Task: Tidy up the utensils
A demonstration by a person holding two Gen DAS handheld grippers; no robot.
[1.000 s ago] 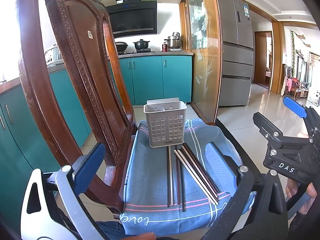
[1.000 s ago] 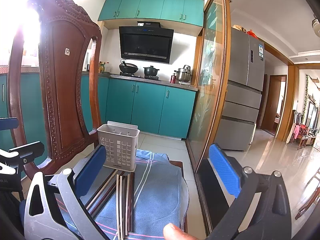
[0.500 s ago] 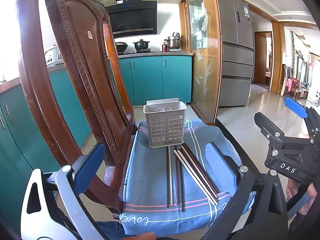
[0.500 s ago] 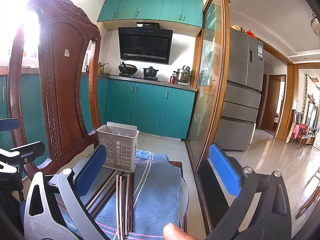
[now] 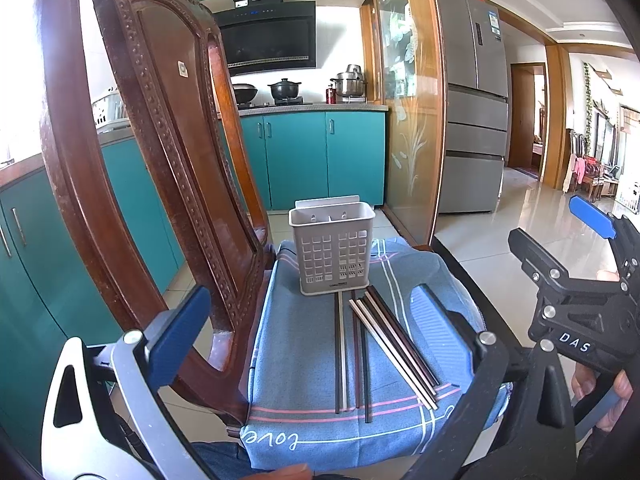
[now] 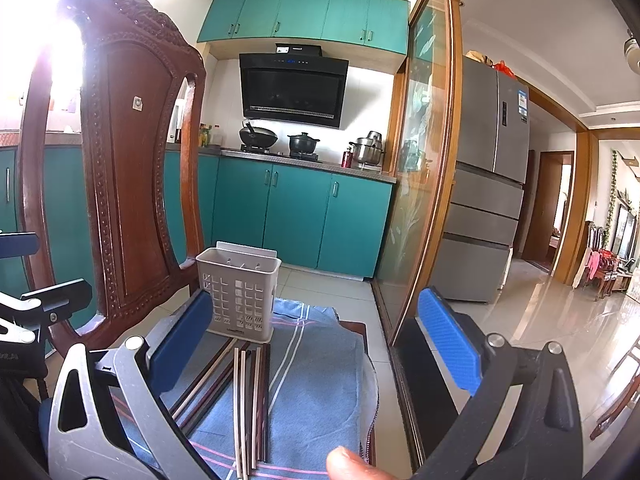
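Left gripper [image 5: 316, 340]: jaws wide apart, nothing between the blue pads, touching nothing. It hangs above the near edge of the chair seat, pointing at the holder.

Right gripper [image 6: 316, 344]: jaws also spread wide, empty, no contact. It sits to the right of the left one; in the left wrist view its black body shows at the right edge with a hand [image 5: 600, 392] on the handle. A fingertip [image 6: 346, 462] pokes into the bottom of the right wrist view.

Chopsticks [image 5: 368, 348]: loose bunch lying flat on the blue cloth [image 5: 300, 340], dark and pale sticks mixed. One group runs straight back toward the holder, the other is fanned out diagonally to the right. Far ends nearly reach the holder base.

Holder [image 5: 332, 250]: grey slotted plastic basket, upright at the back of the seat on the cloth; nothing visible inside.

Chair back [image 5: 132, 152]: carved dark wood, rises just left of the holder and cloth, close to the left gripper's left finger.

Behind: teal cabinets [image 6: 296, 212], fridge [image 6: 488, 184].
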